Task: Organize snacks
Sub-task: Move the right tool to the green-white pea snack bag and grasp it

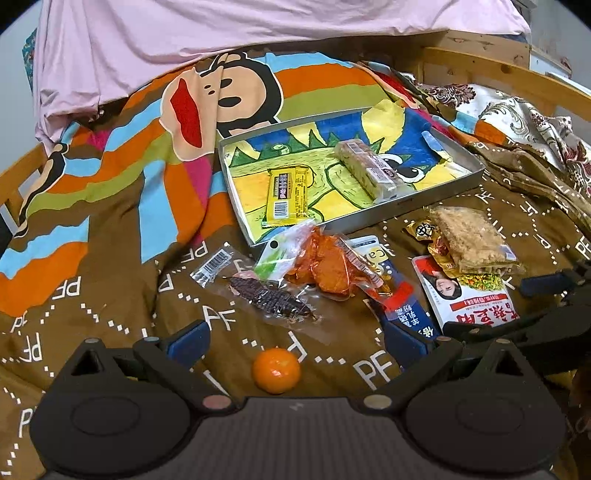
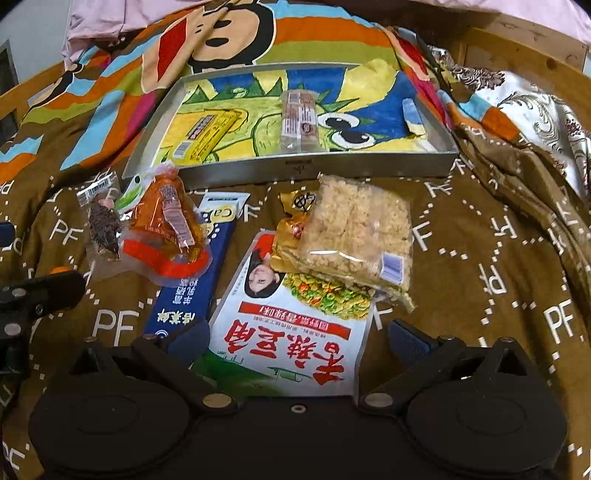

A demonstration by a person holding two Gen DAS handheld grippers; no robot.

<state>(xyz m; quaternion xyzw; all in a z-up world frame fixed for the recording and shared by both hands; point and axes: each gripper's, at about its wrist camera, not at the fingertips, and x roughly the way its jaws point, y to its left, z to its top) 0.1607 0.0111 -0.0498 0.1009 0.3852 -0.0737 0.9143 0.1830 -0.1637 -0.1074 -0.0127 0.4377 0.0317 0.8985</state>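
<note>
On the brown bedspread, a metal tray (image 1: pixel 369 215) holds a yellow bar (image 1: pixel 287 197) and a pale wrapped bar (image 1: pixel 369 168). In front of it lie an orange snack packet (image 1: pixel 328 264), a dark corn pack (image 1: pixel 269 297), a blue carton (image 1: pixel 402 302), a white-and-red bag (image 1: pixel 469 299) and a rice-crisp pack (image 1: pixel 469 240). My left gripper (image 1: pixel 295 342) is open, with a tangerine (image 1: pixel 276 370) between its fingers. My right gripper (image 2: pixel 299 339) is open, straddling the near end of the white-and-red bag (image 2: pixel 258 354). The rice-crisp pack (image 2: pixel 354 236) and a gold packet (image 2: pixel 291 229) overlap that bag's far end.
The tray (image 2: pixel 314 168) sits straight ahead in the right wrist view; the orange packet (image 2: pixel 166 221) rests on the blue carton (image 2: pixel 199 266). A pink sheet (image 1: pixel 221 29) covers the back. A wooden bed frame (image 1: pixel 517 74) and crumpled patterned fabric (image 1: pixel 535 122) border the right side.
</note>
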